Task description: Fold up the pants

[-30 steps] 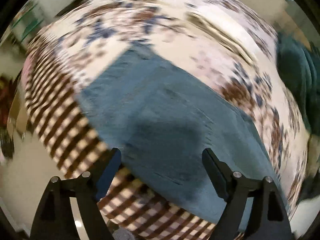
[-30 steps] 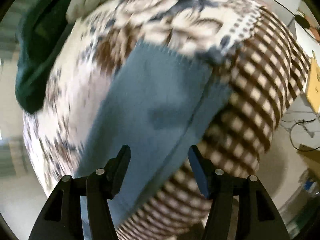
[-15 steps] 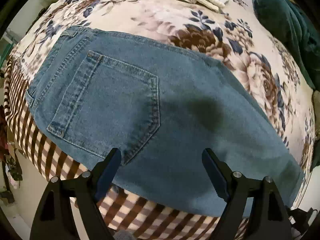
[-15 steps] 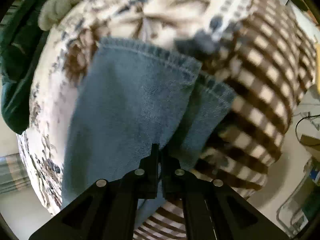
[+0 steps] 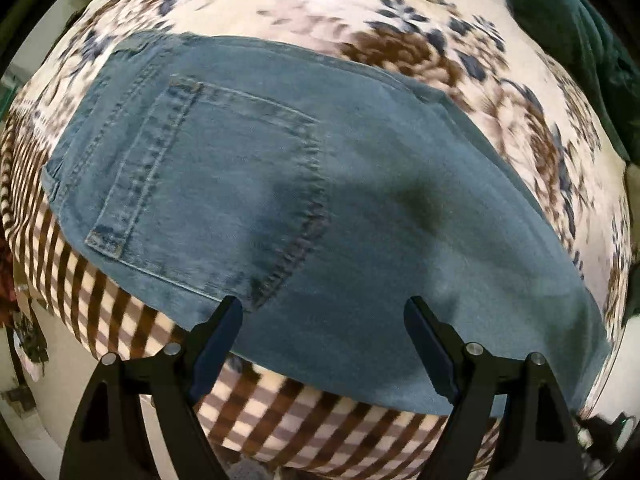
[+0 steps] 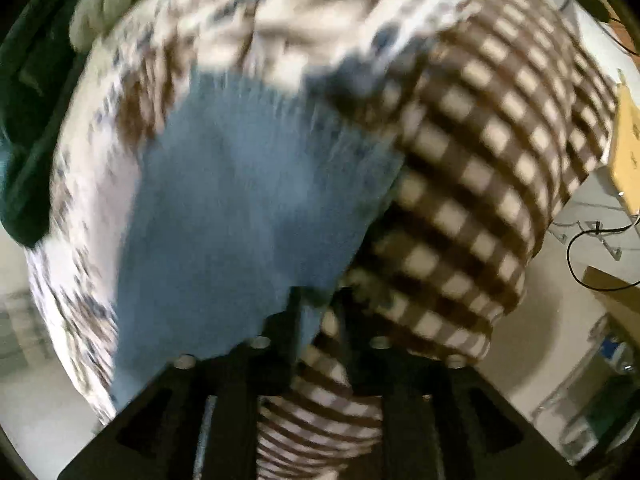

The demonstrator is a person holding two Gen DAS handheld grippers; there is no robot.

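Currently your jeans [image 5: 320, 200] lie flat on the flowered bedspread [image 5: 520, 120], pocket side up, one long edge over the checked border [image 5: 280, 408]. Your left claw [image 5: 323, 328] hangs wide above that edge, gripping nothing. Your right claw [image 6: 318, 312] appears narrowed on the leg edge near the hem [image 6: 280, 96]; blur prevents confirmation. Risks: a thin pinch may slip, or may gather the bedspread with the denim. One-sided lifting would skew the fold.
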